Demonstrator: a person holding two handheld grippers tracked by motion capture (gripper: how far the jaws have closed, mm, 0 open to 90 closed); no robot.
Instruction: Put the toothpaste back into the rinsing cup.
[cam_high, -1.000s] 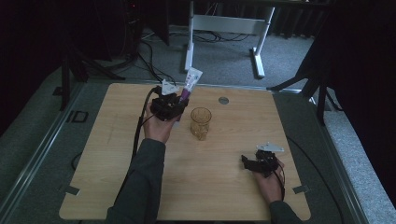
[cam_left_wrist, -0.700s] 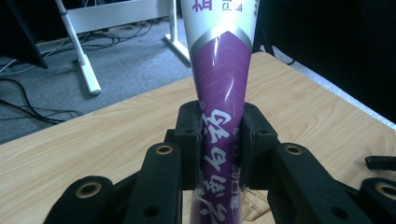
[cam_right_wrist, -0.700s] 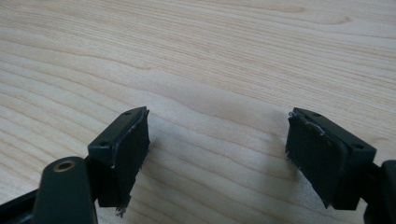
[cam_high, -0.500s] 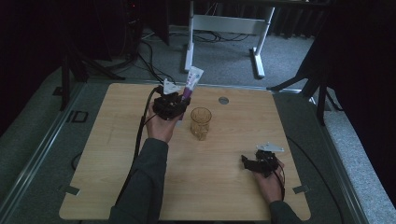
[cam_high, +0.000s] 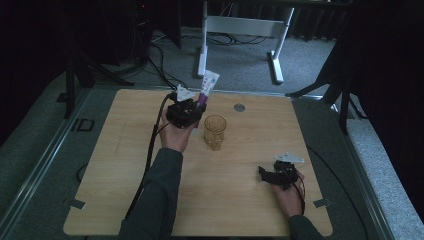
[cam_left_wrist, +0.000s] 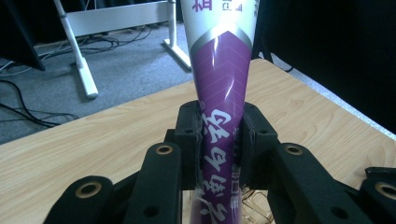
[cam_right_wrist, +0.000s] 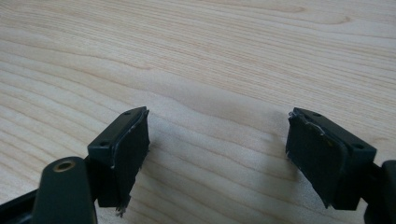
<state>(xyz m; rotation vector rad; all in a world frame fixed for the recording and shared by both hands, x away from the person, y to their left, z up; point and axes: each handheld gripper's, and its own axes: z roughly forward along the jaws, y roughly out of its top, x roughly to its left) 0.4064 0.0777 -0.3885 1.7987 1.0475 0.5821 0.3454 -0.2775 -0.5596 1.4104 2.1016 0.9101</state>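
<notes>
Tube: purple and white toothpaste tube (cam_left_wrist: 219, 93), tilted up and away, at the far left-centre of the table, just left of and beyond the glass
Left gripper: (cam_high: 192, 107) clenched on the tube's purple lower part, pads pressing both sides
Glass: amber tumbler (cam_high: 215, 132), upright, just right of the left hand
Right gripper: (cam_right_wrist: 217, 154) released, jaws wide apart over bare wood, near right of the table
Table: light wooden top (cam_high: 125, 165); small grey disc (cam_high: 239, 107) near the far edge
</notes>
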